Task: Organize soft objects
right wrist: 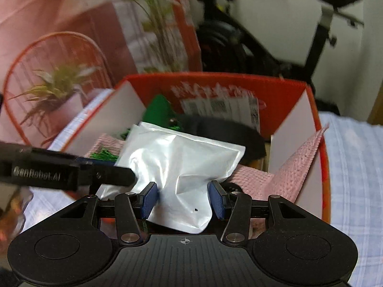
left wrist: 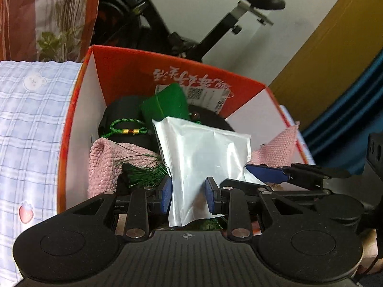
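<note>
Over the near rim of the red box [left wrist: 79, 100], a silver packet [left wrist: 203, 157] hangs between both hand-held grippers. The left gripper [left wrist: 188, 197] has its blue pads pressed on the packet's lower near edge, jaws narrowed to a slim gap. The right gripper [right wrist: 183, 199] grips the same near edge beside it, jaws somewhat wider, pads in contact with the crumpled foil on both sides. Neither hand is nearer; both hold the packet at its near end.

The packet's long axis runs away from the grippers, from the near rim toward the far wall of the box, so its free end already lies above the box interior. It stands tilted, not flat.

Below and beyond that free end lie a pink knitted cloth [left wrist: 105, 165], draped across the box and up over its right wall, a green pouch [left wrist: 165, 104] toward the far wall, a green cord with tassel [left wrist: 126, 129], and dark items partly hidden.

Judgement: the coming move is a forward and downward placement; the packet needs only to travel along its own length into the box. Risk: the near edge may catch on the near rim if released early.
</note>
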A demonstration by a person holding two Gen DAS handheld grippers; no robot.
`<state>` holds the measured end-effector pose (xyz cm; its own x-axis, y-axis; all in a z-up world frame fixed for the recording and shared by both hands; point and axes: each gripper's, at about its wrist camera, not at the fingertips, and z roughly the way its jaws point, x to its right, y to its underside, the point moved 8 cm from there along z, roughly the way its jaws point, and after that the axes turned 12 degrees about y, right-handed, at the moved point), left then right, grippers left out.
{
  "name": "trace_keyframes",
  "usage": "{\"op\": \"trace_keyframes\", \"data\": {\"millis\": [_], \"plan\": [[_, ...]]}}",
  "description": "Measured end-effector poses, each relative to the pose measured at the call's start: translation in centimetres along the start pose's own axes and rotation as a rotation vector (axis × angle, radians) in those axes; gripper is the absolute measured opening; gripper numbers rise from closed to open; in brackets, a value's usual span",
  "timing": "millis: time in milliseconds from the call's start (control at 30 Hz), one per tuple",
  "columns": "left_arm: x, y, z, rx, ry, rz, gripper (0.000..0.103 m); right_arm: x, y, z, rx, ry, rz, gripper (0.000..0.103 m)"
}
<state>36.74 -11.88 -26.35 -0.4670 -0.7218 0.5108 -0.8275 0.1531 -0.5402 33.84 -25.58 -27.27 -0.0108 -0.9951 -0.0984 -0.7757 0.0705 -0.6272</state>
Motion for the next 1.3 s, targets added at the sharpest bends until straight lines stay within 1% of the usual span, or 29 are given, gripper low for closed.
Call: {"op": "trace_keyframes", "data": {"millis": [100, 233, 333, 400, 467, 500, 567, 633, 733, 767, 833, 900, 967, 1033, 1133, 1300], "plan": [[-0.2, -0.2, 1.0, -0.036, -0.039, 0.017, 0.031, 0.2, -0.1, 1.9, -0.065, 0.009, 0.033, 0.045], [-0.4, -0.3, 1.4, -0.058, -0.059, 0.031, 0.031, 0.5, 0.0, 3.2, -0.118, 0.016, 0.050, 0.045], [-0.2, 0.0, 1.2, -0.061, -0.066, 0.049, 0.031, 0.5, -0.1, 3.9, -0.142, 0.028, 0.046, 0.045], [0.0, 0.1, 0.8, -0.055, -0.071, 0.064, 0.032, 0.5, -0.1, 4.0, -0.142, 0.036, 0.042, 0.046], [0.4, 0.1, 0.6, -0.048, -0.082, 0.083, 0.035, 0.4, 0.1, 3.9, -0.134, 0.040, 0.045, 0.046], [0.5, 0.1, 0.4, -0.044, -0.087, 0.092, 0.039, 0.5, 0.1, 3.8, -0.132, 0.042, 0.045, 0.047], [1.0, 0.0, -0.2, -0.037, -0.091, 0.104, 0.045, 0.7, 0.0, 3.3, -0.118, 0.049, 0.050, 0.048], [1.4, 0.0, -1.3, -0.016, -0.102, 0.119, 0.061, 0.8, 0.0, 2.4, -0.107, 0.068, 0.051, 0.051], [2.0, -0.1, -3.1, 0.030, -0.130, 0.158, 0.074, 1.1, 0.2, 0.6, -0.073, 0.092, 0.045, 0.054], [2.1, -0.2, -3.7, 0.044, -0.139, 0.166, 0.077, 1.3, 0.2, 0.0, -0.057, 0.097, 0.047, 0.055], [2.4, -0.3, -5.0, 0.079, -0.168, 0.188, 0.093, 1.8, 0.2, -1.1, -0.025, 0.112, 0.053, 0.064], [2.6, -0.3, -6.2, 0.111, -0.202, 0.206, 0.099, 2.2, 0.1, -2.3, 0.008, 0.120, 0.060, 0.069], [2.9, -0.1, -7.4, 0.140, -0.227, 0.216, 0.101, 2.4, 0.1, -3.4, 0.029, 0.133, 0.054, 0.076], [3.0, -0.1, -8.6, 0.168, -0.258, 0.218, 0.103, 2.6, 0.1, -4.6, 0.066, 0.142, 0.047, 0.089], [3.4, -0.1, -10.2, 0.220, -0.293, 0.216, 0.103, 2.7, -0.1, -6.6, 0.126, 0.155, 0.045, 0.102], [4.5, 0.1, -12.5, 0.279, -0.291, 0.200, 0.103, 2.6, -0.1, -9.7, 0.193, 0.183, 0.067, 0.103]]}}
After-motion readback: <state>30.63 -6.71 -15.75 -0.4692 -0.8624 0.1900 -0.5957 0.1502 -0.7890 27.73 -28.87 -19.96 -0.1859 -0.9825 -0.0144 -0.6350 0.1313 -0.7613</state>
